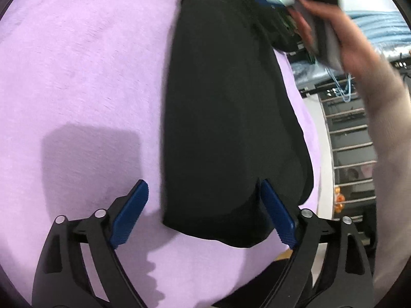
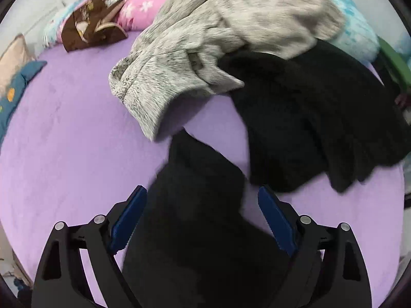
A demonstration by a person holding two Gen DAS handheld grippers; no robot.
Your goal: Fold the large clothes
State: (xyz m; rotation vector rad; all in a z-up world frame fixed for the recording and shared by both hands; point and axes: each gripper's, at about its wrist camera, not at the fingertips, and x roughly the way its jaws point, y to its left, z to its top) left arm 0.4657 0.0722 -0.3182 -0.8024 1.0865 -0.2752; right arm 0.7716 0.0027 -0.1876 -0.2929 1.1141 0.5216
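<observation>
A long black garment lies folded lengthwise on the purple bedspread, running from near to far. My left gripper is open above its near end, its fingers apart on either side of the hem. In the right wrist view the same black garment runs between the open fingers of my right gripper, with purple sheet around it. A hand and pale sleeve reach in at the upper right of the left wrist view.
A fluffy grey garment and another black garment lie heaped at the far side of the bed. Pink and blue pillows and a brown cloth sit behind. The bed edge and a metal rack are on the right.
</observation>
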